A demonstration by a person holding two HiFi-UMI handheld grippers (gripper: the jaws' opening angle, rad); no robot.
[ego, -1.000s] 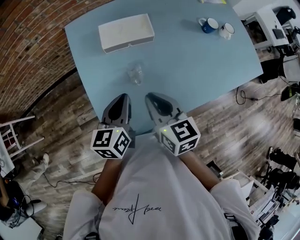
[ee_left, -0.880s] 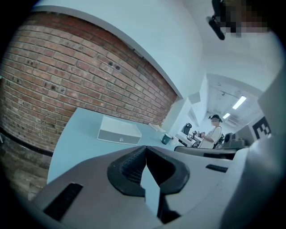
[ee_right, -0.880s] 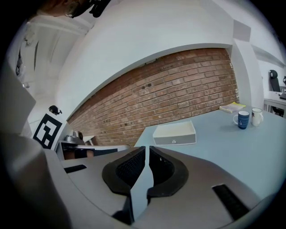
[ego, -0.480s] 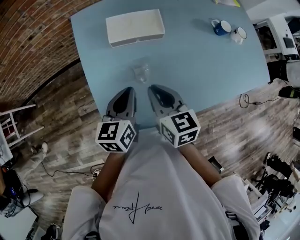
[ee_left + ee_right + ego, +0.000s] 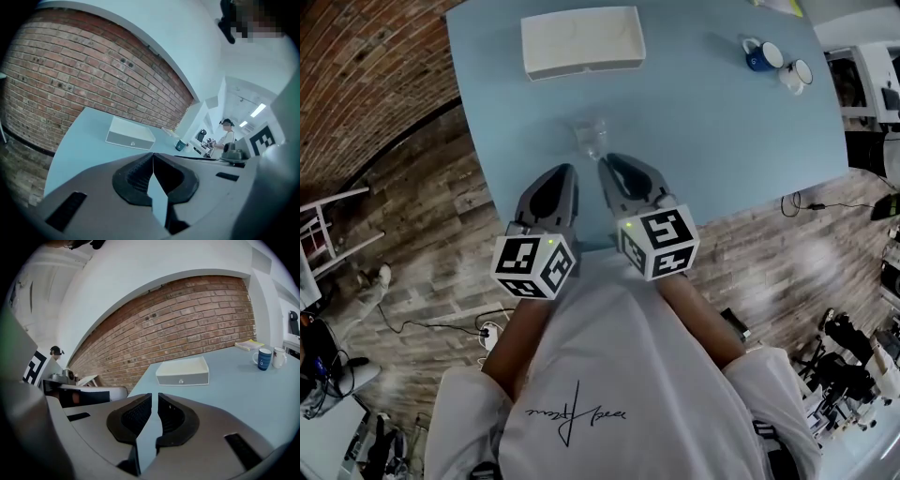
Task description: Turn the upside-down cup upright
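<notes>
- Two tools hang side by side over the near edge of the pale blue counter (image 5: 722, 131), both pointing toward its far side: the left hand-held gripper (image 5: 569, 170) and the right hand-held gripper (image 5: 605, 159).
- We see the left hand-held gripper's jaws pressed together at their tips, with nothing between them.
- We see the right hand-held gripper's jaws drawn in to a thin slit, and they are empty as well.
- We find the cup (image 5: 591, 138), a clear one, on the counter just past the two tips and nearest the right one. We cannot tell whether it touches that tip, nor which end of the cup is up.
- We see a white tray (image 5: 581, 42) lying well beyond the cup, toward the far edge.
- We see a blue mug (image 5: 761, 54) and a white mug (image 5: 795, 73) standing close together at the far right, well apart from the cup.
- We see a brick wall (image 5: 366, 75) to the left of the counter.
</notes>
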